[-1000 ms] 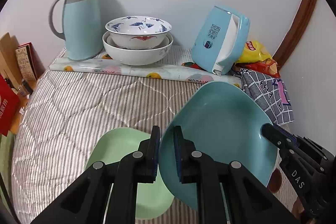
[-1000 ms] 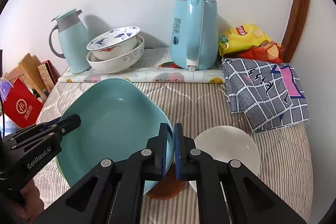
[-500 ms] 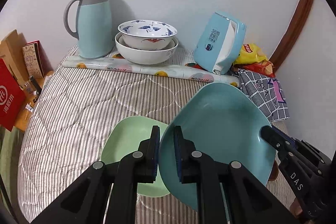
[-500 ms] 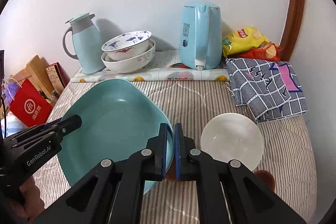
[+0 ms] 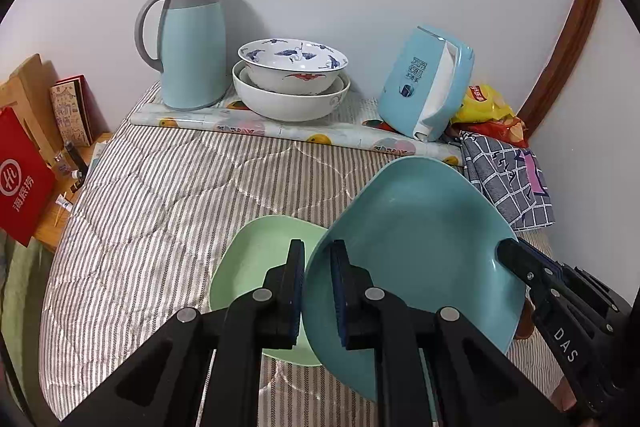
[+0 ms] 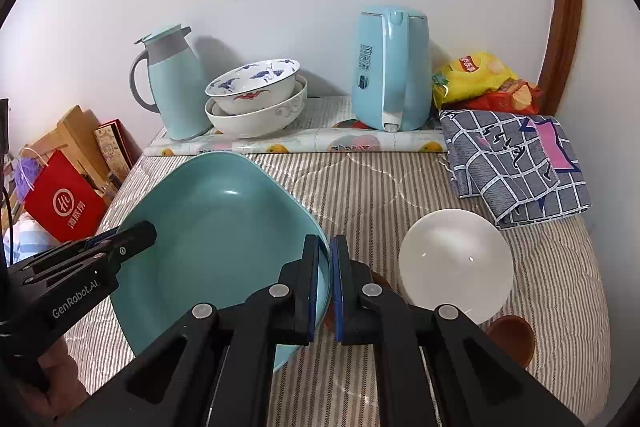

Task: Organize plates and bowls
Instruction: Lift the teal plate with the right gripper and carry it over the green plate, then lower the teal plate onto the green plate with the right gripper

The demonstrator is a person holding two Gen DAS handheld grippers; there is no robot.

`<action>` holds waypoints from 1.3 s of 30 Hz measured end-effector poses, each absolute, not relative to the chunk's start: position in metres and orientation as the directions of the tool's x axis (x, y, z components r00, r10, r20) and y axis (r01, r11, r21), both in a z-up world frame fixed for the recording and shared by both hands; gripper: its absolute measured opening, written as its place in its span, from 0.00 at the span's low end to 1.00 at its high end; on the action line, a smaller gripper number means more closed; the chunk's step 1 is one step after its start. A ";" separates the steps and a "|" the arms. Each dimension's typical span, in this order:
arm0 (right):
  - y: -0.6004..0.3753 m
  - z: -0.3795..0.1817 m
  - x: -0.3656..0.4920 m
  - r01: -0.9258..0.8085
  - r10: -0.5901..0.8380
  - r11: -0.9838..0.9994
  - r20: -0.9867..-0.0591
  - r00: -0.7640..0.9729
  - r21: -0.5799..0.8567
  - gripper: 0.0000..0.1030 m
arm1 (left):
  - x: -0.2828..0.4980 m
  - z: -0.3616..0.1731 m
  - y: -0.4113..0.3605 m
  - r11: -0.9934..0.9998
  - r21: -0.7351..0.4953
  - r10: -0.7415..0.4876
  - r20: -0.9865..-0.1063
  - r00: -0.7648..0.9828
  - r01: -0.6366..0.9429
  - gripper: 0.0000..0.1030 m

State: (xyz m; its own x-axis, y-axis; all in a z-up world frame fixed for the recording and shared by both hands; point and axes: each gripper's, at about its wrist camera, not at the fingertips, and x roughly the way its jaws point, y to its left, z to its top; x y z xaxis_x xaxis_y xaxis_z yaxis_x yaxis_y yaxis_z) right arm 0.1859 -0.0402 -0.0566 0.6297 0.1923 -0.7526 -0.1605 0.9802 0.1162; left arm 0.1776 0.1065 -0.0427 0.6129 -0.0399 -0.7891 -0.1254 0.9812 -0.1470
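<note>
Nearest you, the left gripper [image 5: 316, 283] is clamped on the left rim of the teal plate [image 5: 416, 247], one pad on each face of the rim, while the right gripper [image 6: 326, 283] is pinched tight on the opposite rim; the plate hangs tilted between the two, clear of the striped cloth [image 5: 168, 195]. In the left view the right gripper's black fingers [image 5: 520, 259] appear at the plate's far edge, and a green plate [image 5: 256, 259] lies flat on the cloth, partly under the teal one. In the right view a white bowl [image 6: 456, 263] sits just right of your gripper, with a brown dish [image 6: 514, 339] beside it. Farther back, a checked towel [image 6: 516, 163] lies folded at the right. Along the wall, on a patterned mat [image 5: 280, 127], stand a thermos [image 5: 192, 43], two nested bowls [image 5: 290, 83], a kettle [image 6: 390, 71] and snack bags [image 6: 480, 79].
</note>
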 end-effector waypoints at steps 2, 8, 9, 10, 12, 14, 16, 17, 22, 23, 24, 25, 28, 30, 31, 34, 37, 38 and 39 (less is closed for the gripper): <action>-0.039 -0.058 0.186 -0.161 0.195 0.980 -0.753 0.628 0.119 0.07 | 0.178 -0.044 0.108 0.981 -0.145 -0.037 -0.791 0.611 -0.129 0.13; -0.031 -0.062 0.189 -0.169 0.197 0.979 -0.759 0.620 0.116 0.07 | 0.179 -0.050 0.115 0.978 -0.151 -0.036 -0.797 0.602 -0.141 0.13; -0.031 -0.063 0.189 -0.170 0.198 0.979 -0.760 0.619 0.116 0.07 | 0.179 -0.051 0.116 0.978 -0.152 -0.037 -0.799 0.601 -0.143 0.13; -0.030 -0.064 0.190 -0.172 0.200 0.978 -0.759 0.619 0.118 0.07 | 0.179 -0.053 0.118 0.977 -0.154 -0.037 -0.800 0.599 -0.145 0.13; -0.027 -0.065 0.191 -0.173 0.202 0.978 -0.760 0.617 0.119 0.07 | 0.180 -0.055 0.120 0.977 -0.151 -0.034 -0.803 0.594 -0.148 0.13; -0.024 -0.068 0.193 -0.177 0.205 0.977 -0.764 0.612 0.120 0.07 | 0.180 -0.057 0.123 0.977 -0.149 -0.030 -0.806 0.591 -0.153 0.13; -0.019 -0.072 0.194 -0.182 0.207 0.976 -0.768 0.606 0.119 0.07 | 0.181 -0.059 0.127 0.976 -0.149 -0.028 -0.810 0.586 -0.159 0.13; -0.018 -0.073 0.195 -0.184 0.208 0.976 -0.770 0.603 0.119 0.07 | 0.181 -0.061 0.129 0.975 -0.150 -0.028 -0.812 0.583 -0.162 0.13; -0.008 -0.083 0.198 -0.197 0.215 0.973 -0.782 0.586 0.120 0.07 | 0.184 -0.070 0.140 0.972 -0.152 -0.025 -0.823 0.567 -0.178 0.13; -0.006 -0.085 0.199 -0.199 0.217 0.972 -0.784 0.582 0.121 0.07 | 0.184 -0.072 0.142 0.972 -0.151 -0.024 -0.825 0.564 -0.181 0.13; -0.005 -0.087 0.200 -0.200 0.218 0.972 -0.786 0.579 0.122 0.07 | 0.185 -0.074 0.144 0.971 -0.150 -0.022 -0.828 0.560 -0.183 0.13; -0.003 -0.090 0.202 -0.202 0.219 0.972 -0.789 0.574 0.123 0.07 | 0.185 -0.076 0.145 0.971 -0.149 -0.020 -0.830 0.557 -0.187 0.13; 0.002 -0.097 0.205 -0.208 0.221 0.970 -0.797 0.562 0.122 0.07 | 0.187 -0.083 0.150 0.969 -0.147 -0.016 -0.839 0.544 -0.197 0.13; 0.006 -0.102 0.207 -0.212 0.225 0.969 -0.803 0.552 0.126 0.07 | 0.187 -0.087 0.153 0.968 -0.145 -0.013 -0.843 0.537 -0.203 0.13; 0.007 -0.104 0.208 -0.214 0.225 0.969 -0.805 0.549 0.125 0.07 | 0.188 -0.089 0.155 0.968 -0.144 -0.013 -0.846 0.533 -0.206 0.13; 0.012 -0.110 0.210 -0.221 0.226 0.967 -0.813 0.537 0.123 0.07 | 0.190 -0.095 0.160 0.966 -0.144 -0.012 -0.853 0.521 -0.214 0.13; 0.017 -0.116 0.213 -0.225 0.228 0.966 -0.819 0.526 0.124 0.07 | 0.192 -0.101 0.165 0.964 -0.144 -0.010 -0.859 0.512 -0.222 0.13; 0.019 -0.117 0.213 -0.226 0.227 0.966 -0.821 0.523 0.123 0.07 | 0.192 -0.103 0.166 0.964 -0.142 -0.009 -0.862 0.507 -0.224 0.13; 0.020 -0.119 0.214 -0.227 0.227 0.966 -0.824 0.519 0.123 0.07 | 0.193 -0.105 0.167 0.964 -0.141 -0.008 -0.864 0.504 -0.225 0.13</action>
